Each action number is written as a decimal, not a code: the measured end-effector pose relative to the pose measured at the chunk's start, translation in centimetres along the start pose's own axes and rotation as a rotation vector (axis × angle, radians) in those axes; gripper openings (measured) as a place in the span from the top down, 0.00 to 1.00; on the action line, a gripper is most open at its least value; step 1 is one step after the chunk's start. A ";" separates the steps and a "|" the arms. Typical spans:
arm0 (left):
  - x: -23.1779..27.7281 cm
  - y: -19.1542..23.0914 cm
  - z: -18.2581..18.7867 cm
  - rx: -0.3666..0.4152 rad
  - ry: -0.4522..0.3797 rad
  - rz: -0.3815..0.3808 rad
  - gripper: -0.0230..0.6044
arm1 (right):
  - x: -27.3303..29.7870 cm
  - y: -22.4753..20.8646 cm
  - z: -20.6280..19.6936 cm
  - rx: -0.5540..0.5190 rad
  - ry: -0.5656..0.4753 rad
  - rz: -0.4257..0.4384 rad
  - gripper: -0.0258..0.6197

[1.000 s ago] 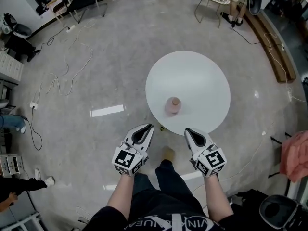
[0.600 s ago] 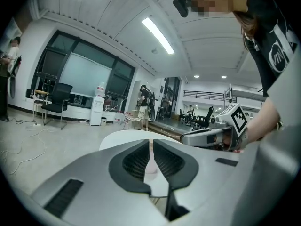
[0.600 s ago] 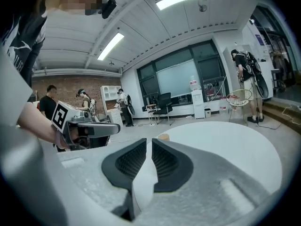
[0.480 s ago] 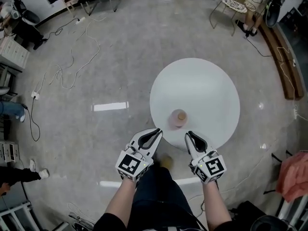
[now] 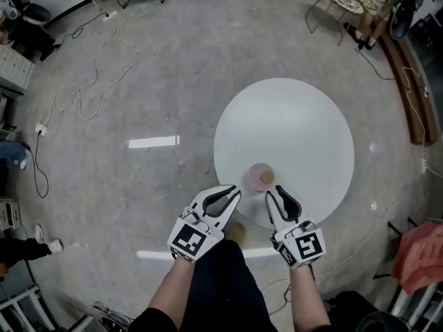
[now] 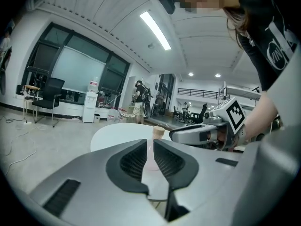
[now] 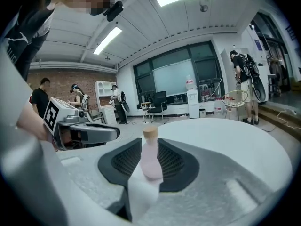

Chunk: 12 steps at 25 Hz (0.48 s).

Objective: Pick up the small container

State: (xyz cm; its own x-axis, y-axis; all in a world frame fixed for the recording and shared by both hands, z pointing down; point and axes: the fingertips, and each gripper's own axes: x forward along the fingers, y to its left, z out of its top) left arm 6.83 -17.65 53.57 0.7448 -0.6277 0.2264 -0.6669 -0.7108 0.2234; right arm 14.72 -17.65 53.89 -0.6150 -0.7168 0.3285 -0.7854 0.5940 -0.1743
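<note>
Grey concrete floor (image 5: pixel 173 68), round white table (image 5: pixel 291 130), strip lights (image 6: pixel 155 29) overhead.

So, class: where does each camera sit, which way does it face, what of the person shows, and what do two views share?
Head view: on the head, steeply down at table, small container, left claw, right claw, forearms.
Left gripper view: on left claw, along shut jaws toward container; right arm shows.
Right gripper view: on right claw, along opening jaws, container beyond, ungripped; left arm shows.
Both gripper views share the container.
</note>
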 end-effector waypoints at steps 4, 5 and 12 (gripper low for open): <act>0.9 0.3 -0.5 0.012 -0.005 -0.011 0.92 | 1.0 -0.8 0.3 0.013 -0.026 0.001 0.79; 1.1 0.4 -0.6 0.016 -0.006 -0.014 0.92 | 1.3 -0.8 0.3 0.014 -0.029 0.008 0.78; 1.9 0.4 -0.5 0.055 -0.001 -0.031 0.92 | 2.8 -0.6 0.1 -0.031 -0.024 0.045 0.70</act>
State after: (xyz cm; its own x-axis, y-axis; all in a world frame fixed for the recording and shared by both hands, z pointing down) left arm 8.00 -18.93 54.60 0.7649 -0.6056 0.2195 -0.6417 -0.7462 0.1773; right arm 13.48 -20.11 54.80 -0.6518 -0.6973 0.2981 -0.7543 0.6370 -0.1592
